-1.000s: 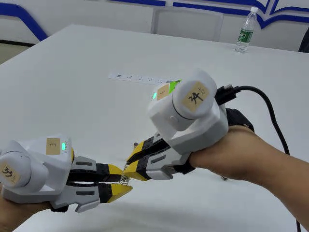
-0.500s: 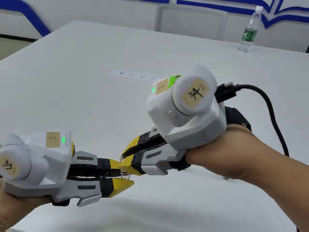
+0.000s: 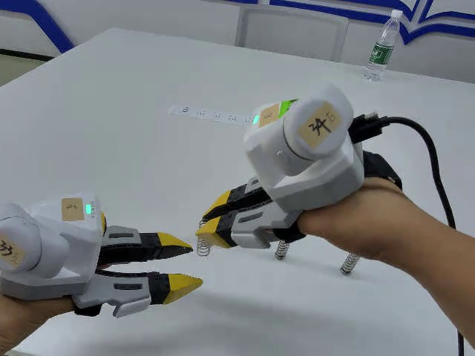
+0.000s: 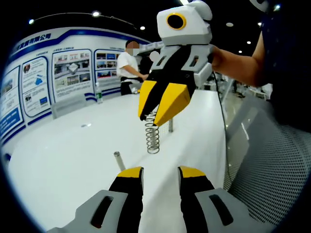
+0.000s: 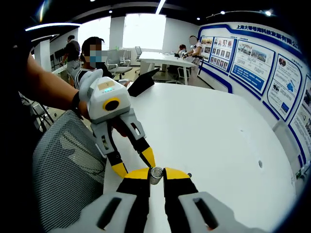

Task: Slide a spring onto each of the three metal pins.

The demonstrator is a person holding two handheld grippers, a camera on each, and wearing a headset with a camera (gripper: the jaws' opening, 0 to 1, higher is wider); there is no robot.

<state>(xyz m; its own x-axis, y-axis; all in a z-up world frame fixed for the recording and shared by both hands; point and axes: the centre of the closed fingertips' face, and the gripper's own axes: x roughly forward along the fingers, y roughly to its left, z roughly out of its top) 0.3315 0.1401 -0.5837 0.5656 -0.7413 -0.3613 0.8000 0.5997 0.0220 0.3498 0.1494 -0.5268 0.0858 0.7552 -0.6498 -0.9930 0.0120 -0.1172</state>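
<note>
My right gripper (image 3: 208,231) is shut on the top of a small steel spring (image 3: 202,247), which hangs down with its lower end close to the white table (image 3: 111,148). From the left gripper view the same spring (image 4: 152,138) dangles under the yellow tips, and a bare metal pin (image 4: 119,160) stands just left of it. Two more springs (image 3: 281,250) (image 3: 347,263) stand upright on the table under the right hand. My left gripper (image 3: 187,263) is open and empty, a short way left of the held spring. The spring (image 5: 155,174) sits pinched between my right gripper's tips.
A white power strip (image 3: 211,115) lies farther back on the table. A water bottle (image 3: 382,46) stands at the far right edge, beside a chair back (image 3: 293,30). A black cable (image 3: 423,148) trails from the right gripper. A mesh chair (image 4: 272,160) stands at the table's side.
The two grippers' tips met at the spring; now the left gripper has let go, opened and drawn back left. The right gripper has moved up and right with the spring.
</note>
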